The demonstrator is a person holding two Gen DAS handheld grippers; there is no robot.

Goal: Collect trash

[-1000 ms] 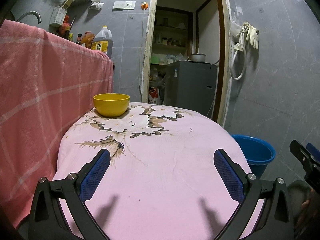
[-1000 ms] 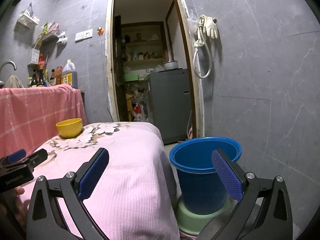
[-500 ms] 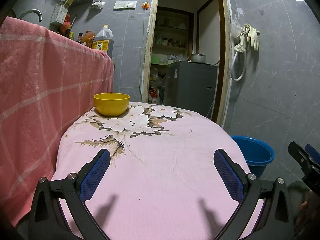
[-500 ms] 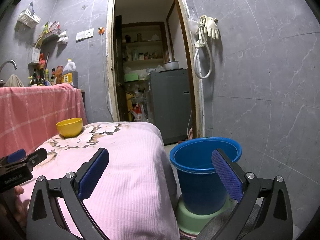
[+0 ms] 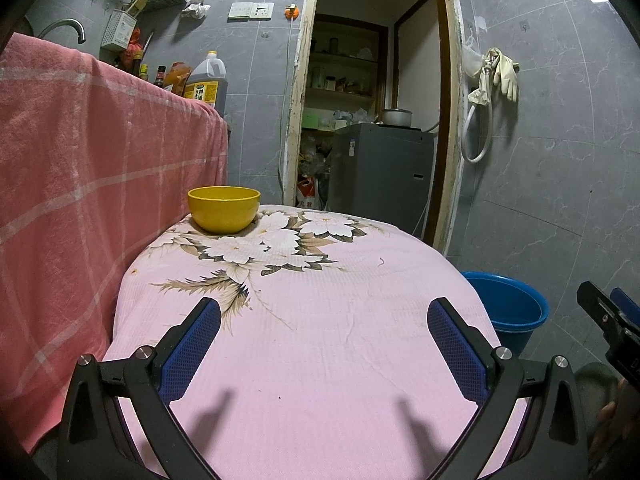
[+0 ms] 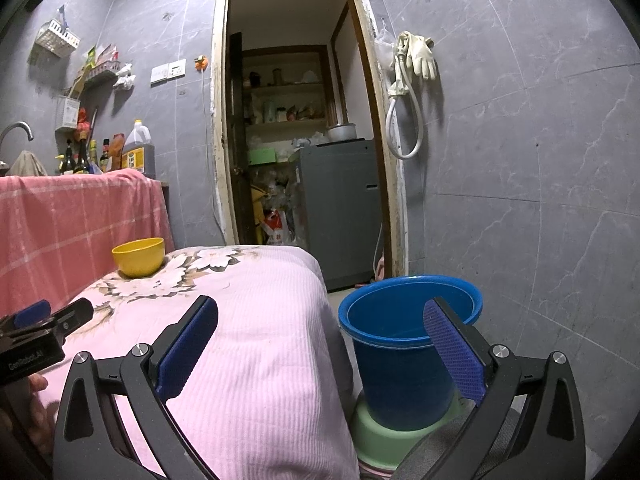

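A yellow bowl (image 5: 223, 213) stands at the far left of a table under a pink flowered cloth (image 5: 320, 320); the bowl (image 6: 138, 256) shows in the right wrist view too. A blue bucket (image 6: 404, 344) stands on the floor right of the table, seated on a pale green basin (image 6: 380, 436); the bucket (image 5: 508, 312) also shows past the table's right edge. My left gripper (image 5: 323, 340) hangs open over the near cloth, holding nothing. My right gripper (image 6: 320, 340) is open and empty between the table's corner and the bucket. No loose trash shows on the cloth.
A red checked cloth (image 5: 80, 184) drapes a counter on the left, with bottles and an oil jug (image 5: 206, 82) behind it. An open doorway (image 5: 376, 120) leads to a storeroom with a grey appliance (image 5: 384, 176). Rubber gloves and a hose (image 5: 492, 92) hang on the right wall.
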